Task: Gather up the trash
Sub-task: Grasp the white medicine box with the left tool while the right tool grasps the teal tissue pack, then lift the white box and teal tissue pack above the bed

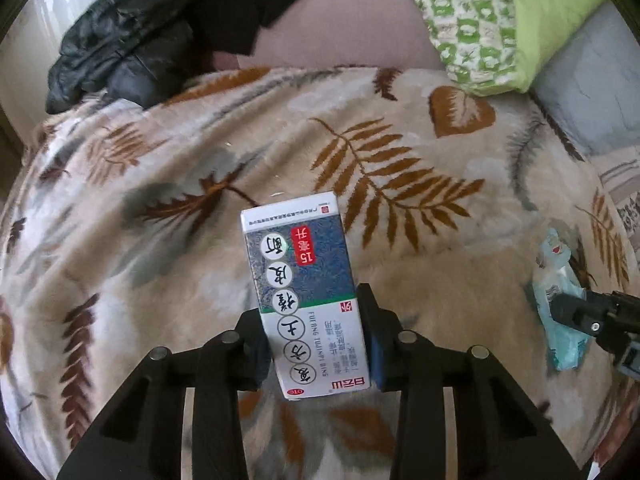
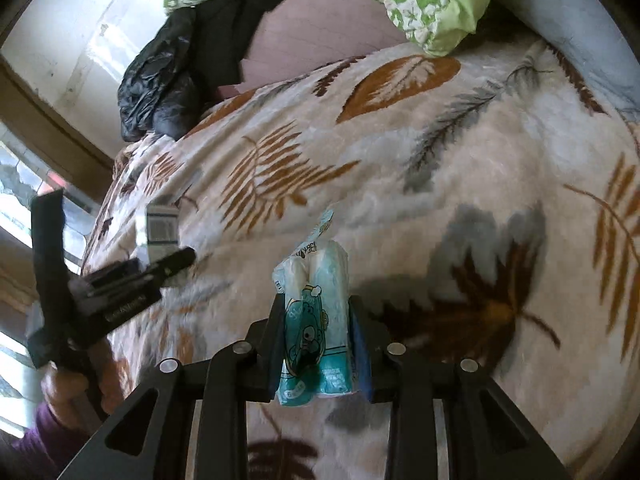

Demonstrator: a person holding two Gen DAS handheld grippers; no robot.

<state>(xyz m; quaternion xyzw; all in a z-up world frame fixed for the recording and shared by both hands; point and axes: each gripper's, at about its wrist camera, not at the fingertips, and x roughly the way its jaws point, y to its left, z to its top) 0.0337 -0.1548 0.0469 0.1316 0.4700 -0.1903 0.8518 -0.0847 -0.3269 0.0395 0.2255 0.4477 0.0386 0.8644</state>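
My left gripper (image 1: 310, 316) is shut on a blue and white medicine box (image 1: 300, 280) with Chinese characters and holds it above the leaf-patterned blanket (image 1: 400, 152). My right gripper (image 2: 316, 320) is shut on a teal tissue packet (image 2: 314, 320) with a cartoon figure, also above the blanket (image 2: 440, 160). In the left wrist view the packet (image 1: 558, 304) and the right gripper (image 1: 588, 320) show at the right edge. In the right wrist view the left gripper (image 2: 160, 264) with the box (image 2: 160, 228) shows at the left.
A black jacket (image 1: 120, 40) lies at the far left of the bed, and shows in the right wrist view (image 2: 160, 80). A green patterned pillow (image 1: 480, 12) and a grey pillow (image 1: 592, 80) lie at the far right. A window (image 2: 24, 220) is at the left.
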